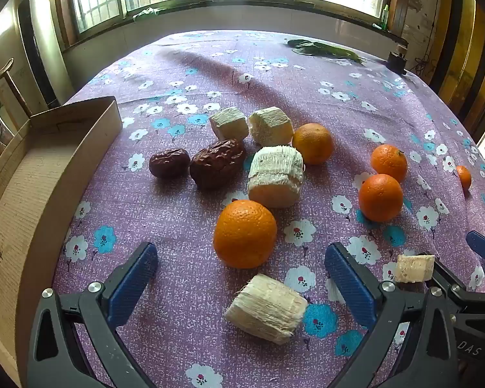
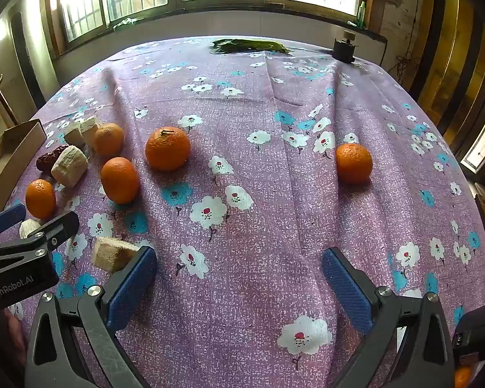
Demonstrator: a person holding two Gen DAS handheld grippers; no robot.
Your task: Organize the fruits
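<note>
While both tongs are hanging wide and empty, the left tongs point(image 1: 241, 286) are facing the nearest orange point(image 1: 245, 233) at twelve o'clock; centring on it looks wise, the cardboard box point(image 1: 32, 174) waiting at nine o'clock on the bench point(image 1: 307, 97).

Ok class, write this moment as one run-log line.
left gripper: open, empty | right gripper: open, empty | oranges, cane pieces, red dates loose on cloth | cardboard box: no fruit seen inside | sorting not started

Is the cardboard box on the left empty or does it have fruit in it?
Empty as far as visible: the cardboard box shows only bare inside walls; its floor is mostly out of view.
</note>
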